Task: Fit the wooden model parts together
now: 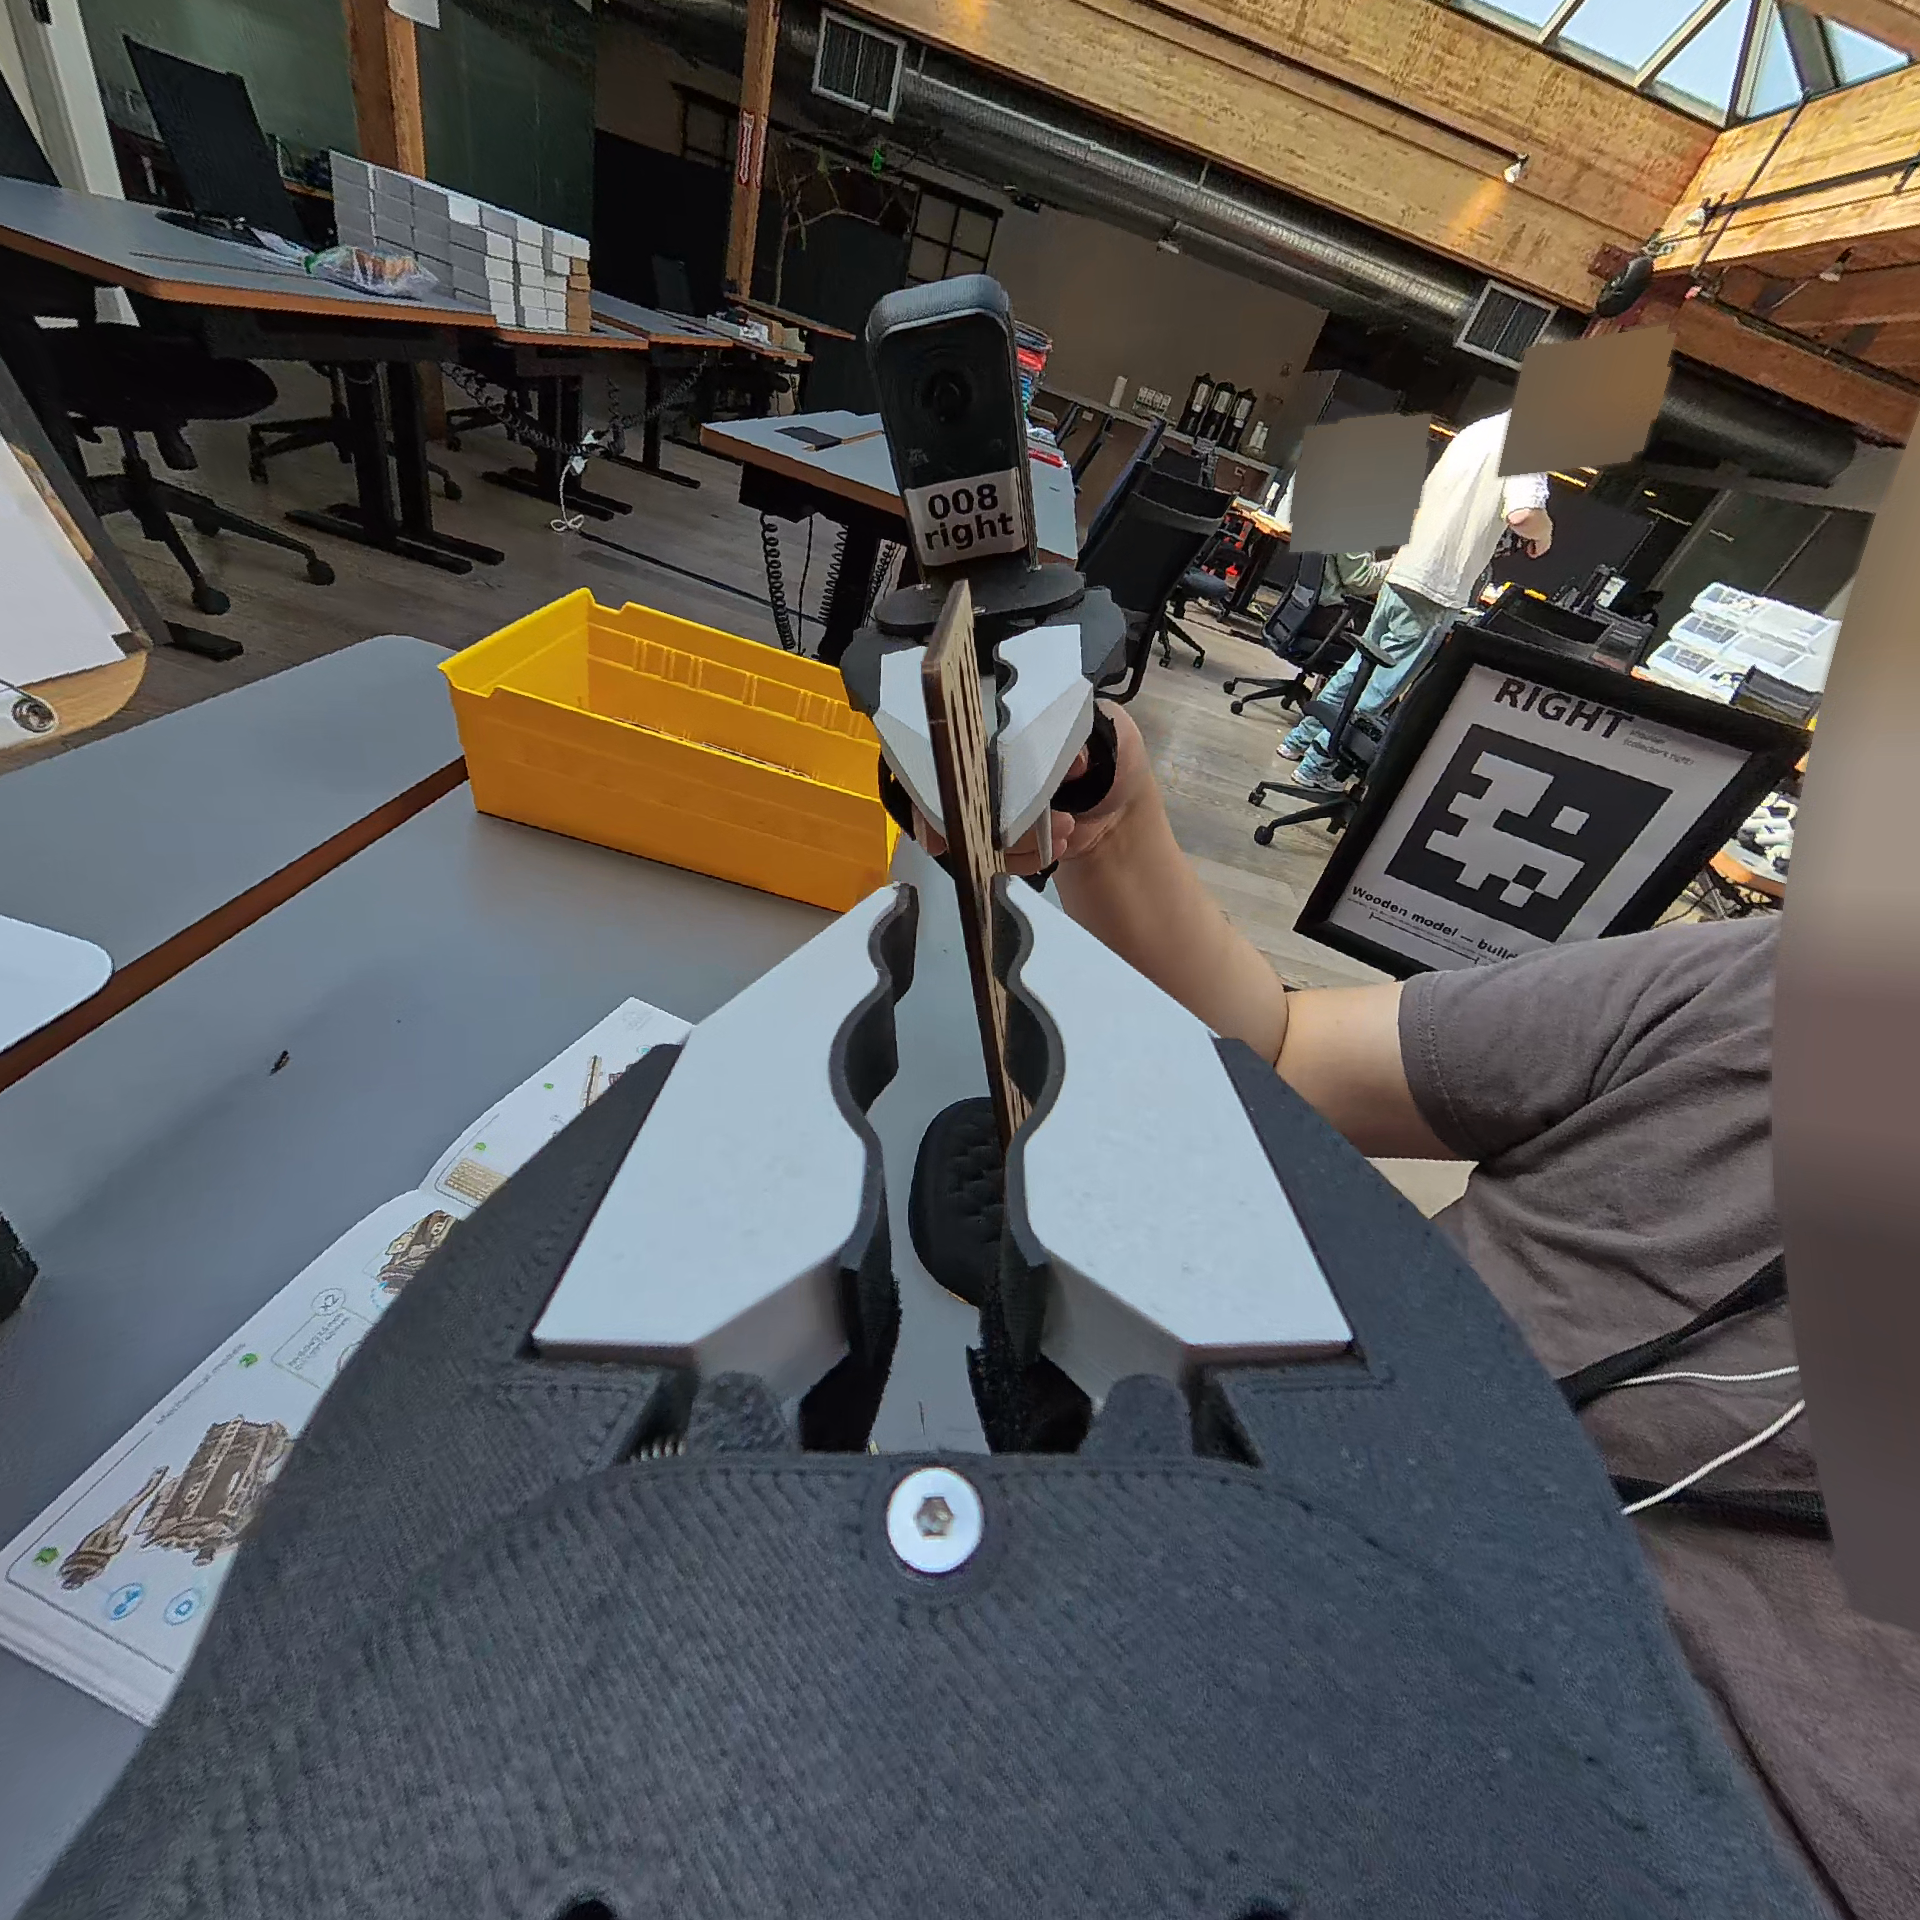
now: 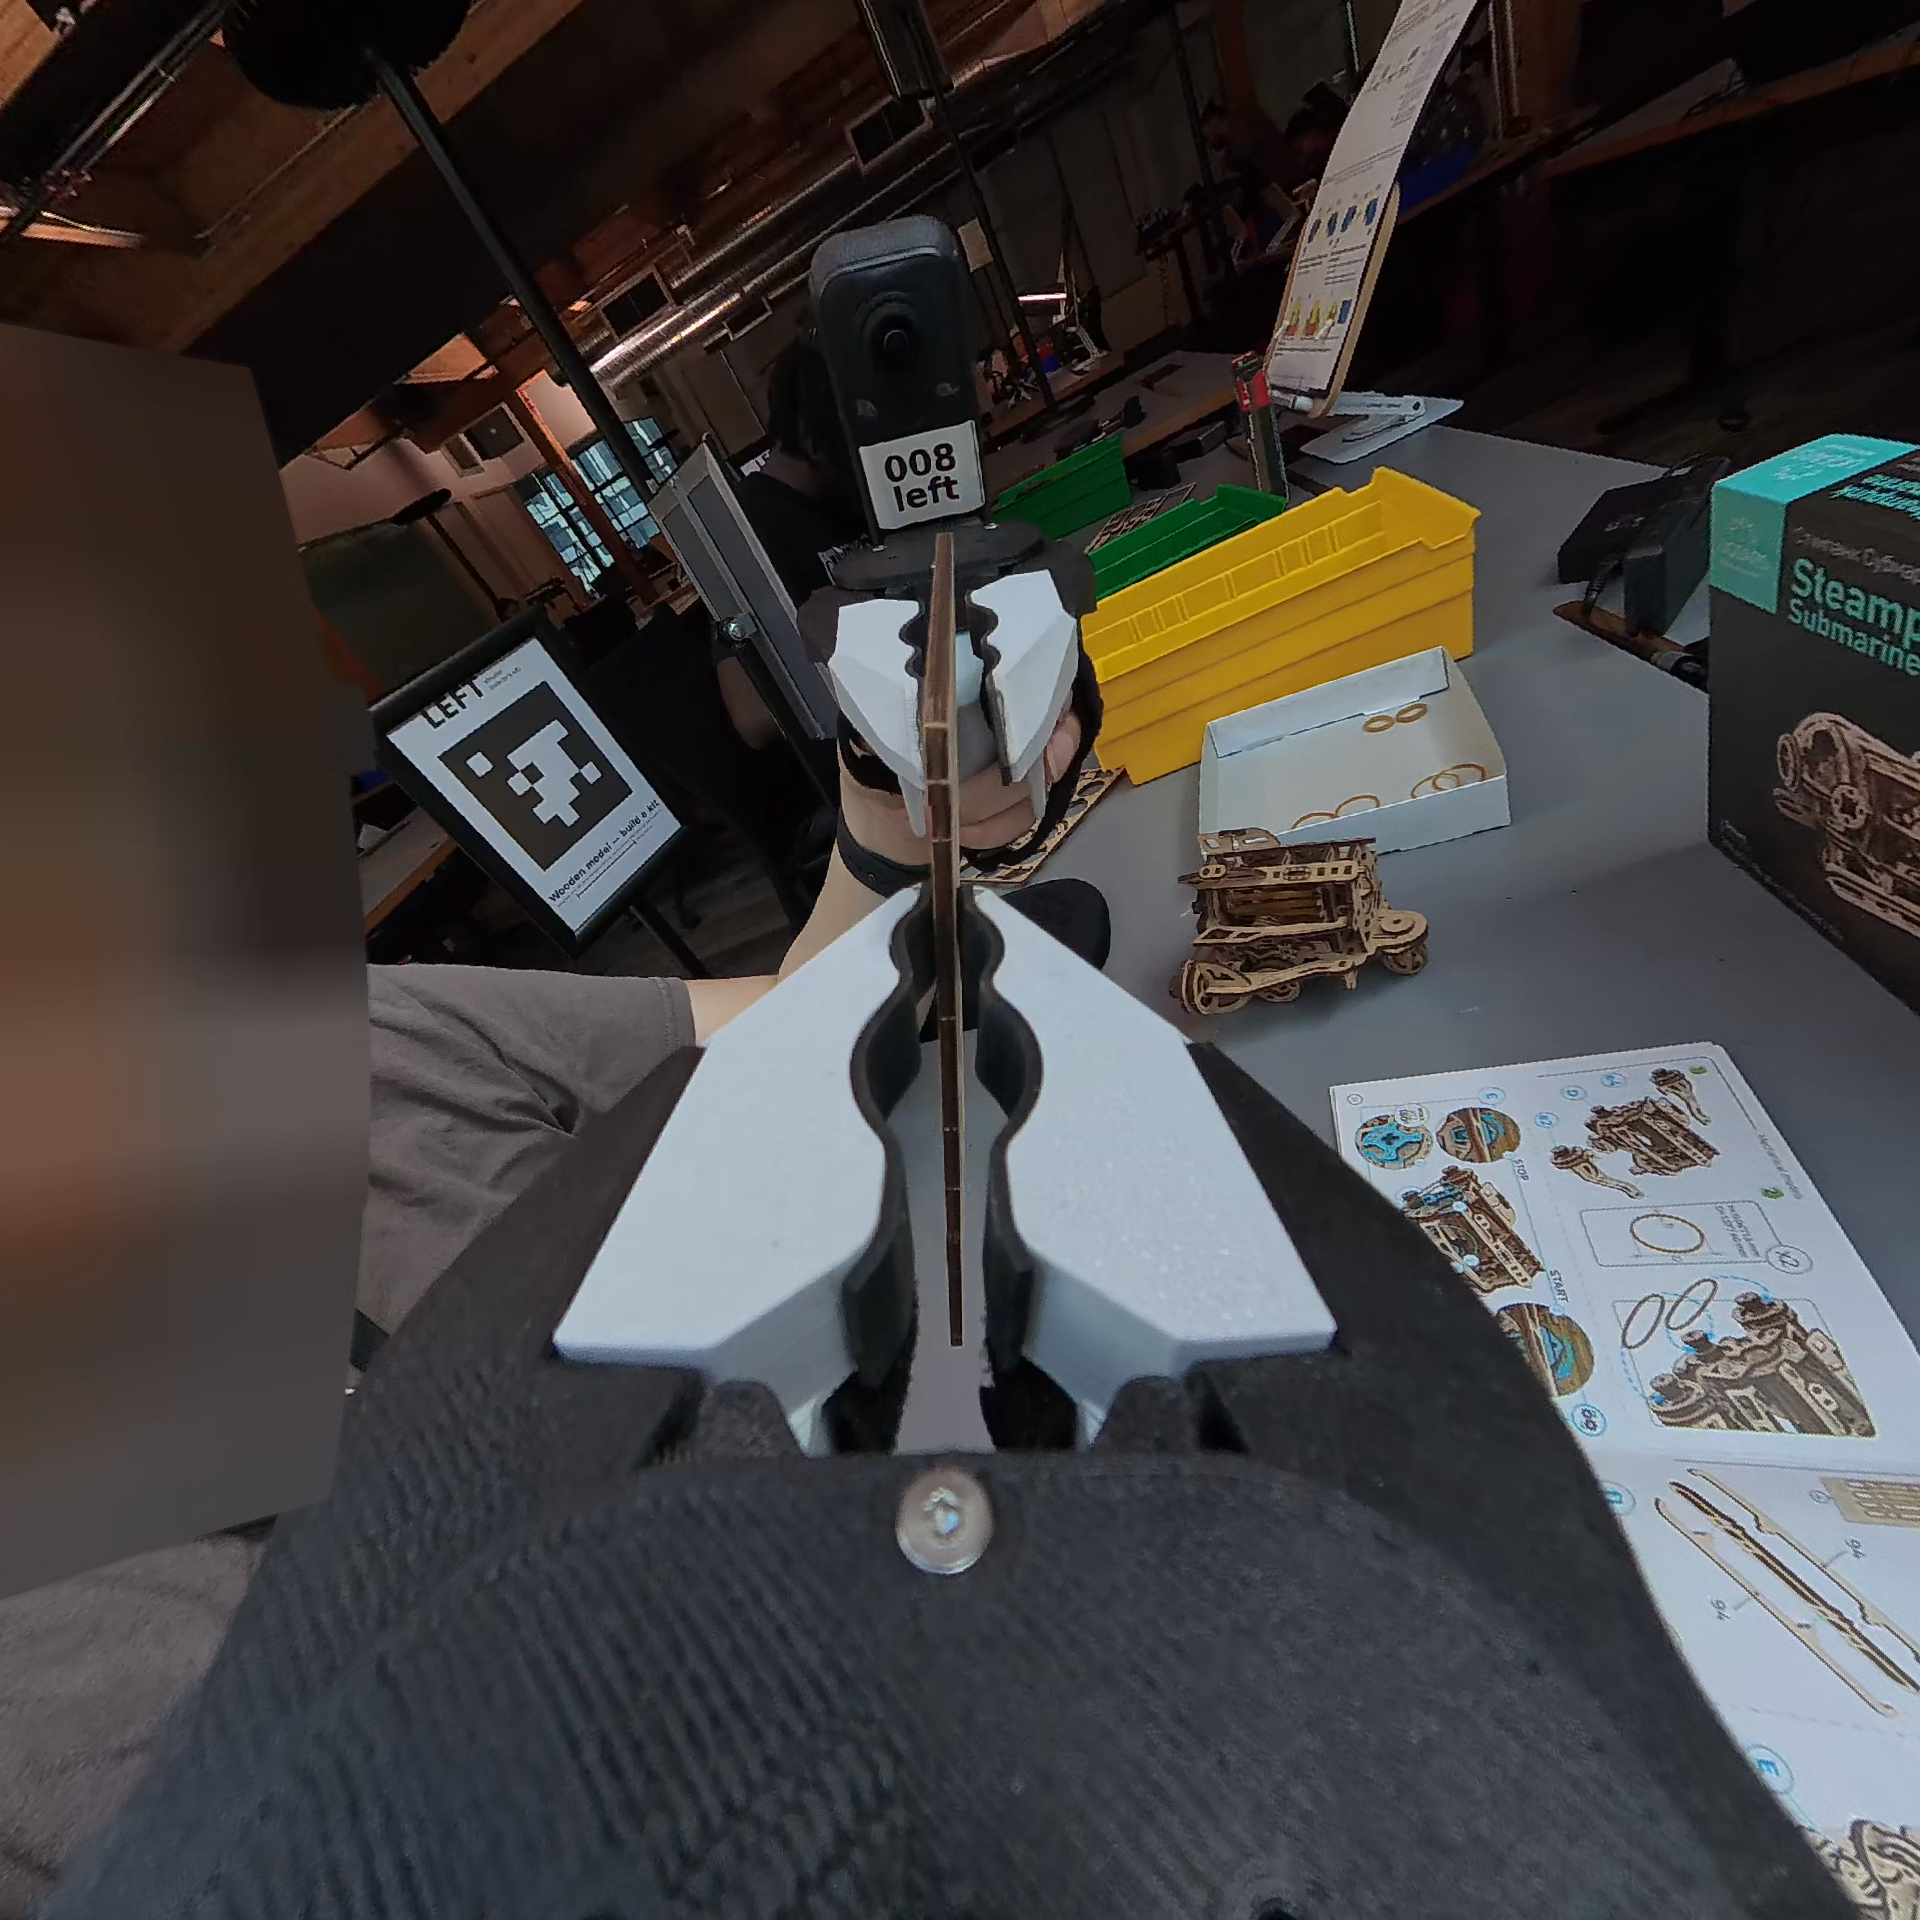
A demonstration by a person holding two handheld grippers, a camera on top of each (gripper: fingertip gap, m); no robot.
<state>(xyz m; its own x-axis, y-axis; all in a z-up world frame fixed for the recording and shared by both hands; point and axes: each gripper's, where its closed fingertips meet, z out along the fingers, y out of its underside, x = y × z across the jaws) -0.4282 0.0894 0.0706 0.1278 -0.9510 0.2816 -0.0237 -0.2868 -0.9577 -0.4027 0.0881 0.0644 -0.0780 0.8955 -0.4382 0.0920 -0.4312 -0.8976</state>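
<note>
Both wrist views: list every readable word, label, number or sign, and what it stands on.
I won't quote writing; these things bear it:
White sticker above the right claw.
Matching sticker above the left claw.
Framed marker sign, right of the table.
Second framed sign, to its left.
Dark-and-teal box.
Instruction sheet: print too small.

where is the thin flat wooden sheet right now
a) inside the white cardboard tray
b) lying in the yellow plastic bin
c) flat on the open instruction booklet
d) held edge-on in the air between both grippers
d: the thin flat wooden sheet stands edge-on above the grey table, running from between the right gripper fingers to the left gripper, clear of the yellow plastic bin.
</note>
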